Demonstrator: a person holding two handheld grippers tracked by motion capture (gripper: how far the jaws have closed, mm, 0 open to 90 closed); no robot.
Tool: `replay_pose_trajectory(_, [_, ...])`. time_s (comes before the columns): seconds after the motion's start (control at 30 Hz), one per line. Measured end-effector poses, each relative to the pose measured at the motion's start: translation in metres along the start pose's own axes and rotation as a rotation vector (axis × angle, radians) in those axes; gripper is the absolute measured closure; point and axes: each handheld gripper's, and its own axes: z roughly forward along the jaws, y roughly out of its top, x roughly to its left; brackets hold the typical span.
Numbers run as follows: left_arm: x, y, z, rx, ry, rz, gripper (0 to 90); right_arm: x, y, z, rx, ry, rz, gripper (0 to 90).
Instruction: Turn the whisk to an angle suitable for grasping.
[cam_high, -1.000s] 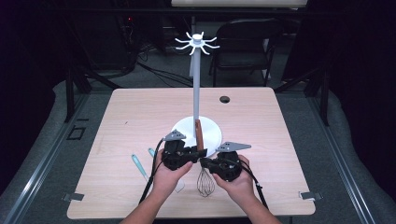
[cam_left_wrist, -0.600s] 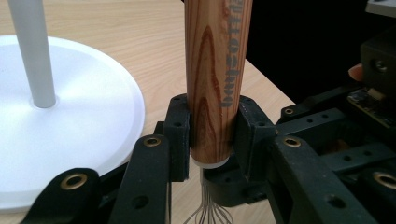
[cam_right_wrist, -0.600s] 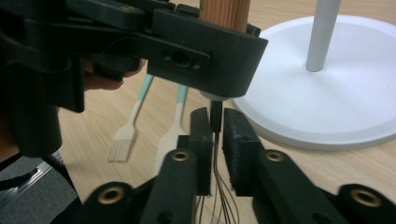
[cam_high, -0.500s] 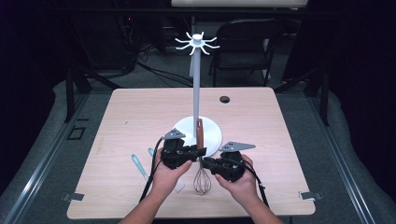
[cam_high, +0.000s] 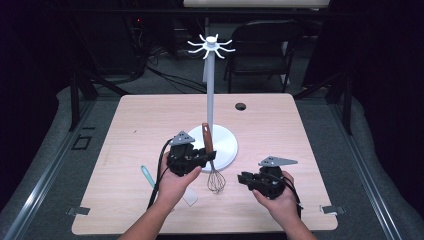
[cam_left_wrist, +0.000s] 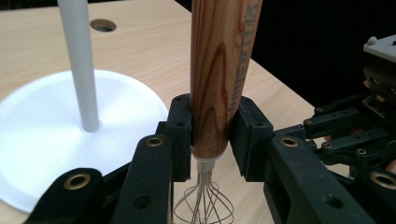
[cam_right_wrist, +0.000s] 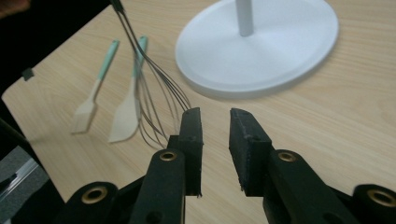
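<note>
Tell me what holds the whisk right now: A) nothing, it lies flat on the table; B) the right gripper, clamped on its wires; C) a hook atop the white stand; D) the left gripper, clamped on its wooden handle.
D: the left gripper pads press both sides of the whisk handle.

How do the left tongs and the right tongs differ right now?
The left tongs are clamped on the whisk's wooden handle, holding it upright beside the white stand; the right tongs hold nothing, and their jaws have just been opening with a bare gap between them. The left tongs sit close against the stand's base, while the right tongs sit apart from it, lower right over the table. Both are black, two-jawed and hand-held.
</note>
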Motion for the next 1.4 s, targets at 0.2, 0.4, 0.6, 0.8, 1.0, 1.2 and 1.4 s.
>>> replay_pose_trajectory(0.2, [0.001, 0.014, -0.005, 0.014, 0.035, 0.049, 70.5, -0.016, -0.010, 0.002, 0.003, -0.041, 0.026, 70.6])
replay_pose_trajectory(0.4, [0.005, 0.026, -0.007, 0.023, 0.050, 0.067, 70.5, -0.023, -0.014, 0.007, 0.027, -0.064, 0.048, 69.6])
replay_pose_trajectory(0.6, [0.007, 0.045, -0.014, 0.032, 0.061, 0.097, 70.5, -0.025, -0.017, 0.010, 0.044, -0.075, 0.046, 68.5])
replay_pose_trajectory(0.8, [0.005, 0.076, -0.028, 0.025, 0.069, 0.142, 70.5, -0.029, -0.019, 0.012, 0.051, -0.076, 0.073, 68.7])
replay_pose_trajectory(1.0, [0.002, 0.108, -0.042, 0.001, 0.074, 0.175, 70.5, -0.029, -0.021, 0.014, 0.055, -0.077, 0.069, 69.1])
replay_pose_trajectory(1.2, [0.001, 0.132, -0.053, -0.008, 0.054, 0.174, 70.5, -0.031, -0.022, 0.015, 0.065, -0.076, 0.070, 69.7])
replay_pose_trajectory(1.4, [0.003, 0.151, -0.053, 0.004, 0.058, 0.173, 70.5, -0.031, -0.022, 0.018, 0.068, -0.078, 0.071, 70.2])
